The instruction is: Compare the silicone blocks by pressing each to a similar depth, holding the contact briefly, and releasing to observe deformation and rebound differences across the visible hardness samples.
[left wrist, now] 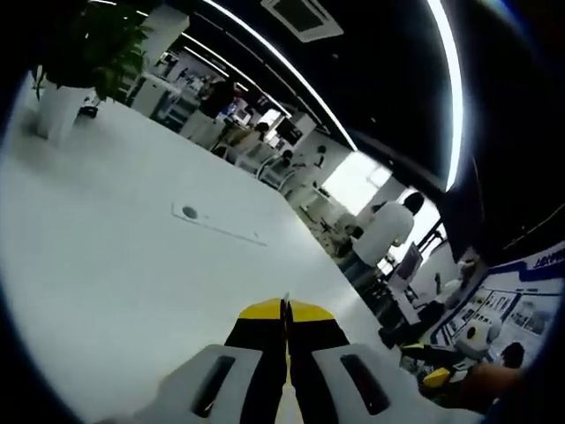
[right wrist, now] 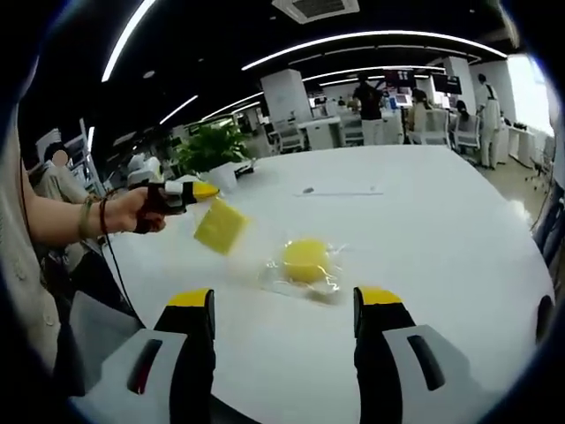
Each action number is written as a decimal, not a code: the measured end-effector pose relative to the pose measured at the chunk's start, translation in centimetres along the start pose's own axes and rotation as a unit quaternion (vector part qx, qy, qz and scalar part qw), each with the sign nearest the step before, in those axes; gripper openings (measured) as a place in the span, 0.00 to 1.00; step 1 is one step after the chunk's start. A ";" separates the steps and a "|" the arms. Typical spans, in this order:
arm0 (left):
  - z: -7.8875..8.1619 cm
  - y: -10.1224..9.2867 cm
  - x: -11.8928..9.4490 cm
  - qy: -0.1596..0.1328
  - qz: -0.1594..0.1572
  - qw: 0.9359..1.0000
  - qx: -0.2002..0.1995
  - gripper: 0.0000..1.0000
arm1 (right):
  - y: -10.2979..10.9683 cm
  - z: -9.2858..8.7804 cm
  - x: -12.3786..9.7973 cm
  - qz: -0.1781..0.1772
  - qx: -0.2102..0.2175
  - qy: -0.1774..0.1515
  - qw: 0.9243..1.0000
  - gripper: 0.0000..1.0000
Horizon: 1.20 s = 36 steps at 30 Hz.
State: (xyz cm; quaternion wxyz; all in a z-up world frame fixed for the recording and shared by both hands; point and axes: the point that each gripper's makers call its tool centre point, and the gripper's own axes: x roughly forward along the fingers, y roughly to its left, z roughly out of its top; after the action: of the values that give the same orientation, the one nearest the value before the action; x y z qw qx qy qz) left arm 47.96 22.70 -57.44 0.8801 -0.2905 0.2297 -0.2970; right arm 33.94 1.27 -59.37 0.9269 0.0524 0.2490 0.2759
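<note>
A round yellow silicone block (right wrist: 306,261) in a clear plastic wrap lies on the white table (right wrist: 441,238), just beyond my right gripper (right wrist: 285,300), whose jaws stand wide open and apart from it. A square yellow block (right wrist: 221,226) shows blurred above the table, right beside the tip of my left gripper (right wrist: 201,189), which a hand holds at the left. Whether that block touches the tip I cannot tell. In the left gripper view the left gripper (left wrist: 284,309) has its yellow-tipped jaws pressed together with nothing visible between them, pointing over bare table (left wrist: 132,291).
A potted plant (right wrist: 212,146) (left wrist: 88,44) stands at the table's far edge. A flat cable cover (left wrist: 216,221) (right wrist: 340,191) is set into the tabletop. A person in white (left wrist: 384,234) stands past the table's edge, with desks and other people behind.
</note>
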 end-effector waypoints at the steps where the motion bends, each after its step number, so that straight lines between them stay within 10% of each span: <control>1: 0.0 -0.2 -0.1 0.002 -0.001 1.000 0.007 0.00 | 0.0 0.2 0.0 0.003 -0.003 -0.001 1.000 0.59; 17: 2.0 -5.4 -1.0 0.015 -0.045 0.996 0.081 0.00 | 1.0 4.2 0.1 0.089 -0.100 0.023 0.991 0.60; 36: 3.0 -10.3 -0.5 0.034 -0.101 0.984 0.142 0.00 | 4.3 9.7 4.8 0.206 -0.259 0.075 0.941 0.60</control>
State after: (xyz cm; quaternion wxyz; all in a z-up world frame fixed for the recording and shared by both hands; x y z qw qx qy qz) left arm 45.32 17.41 -48.41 0.8697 -0.1745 0.1842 -0.4234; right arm 40.14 7.85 -52.02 0.8099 -0.1605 0.2215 0.5188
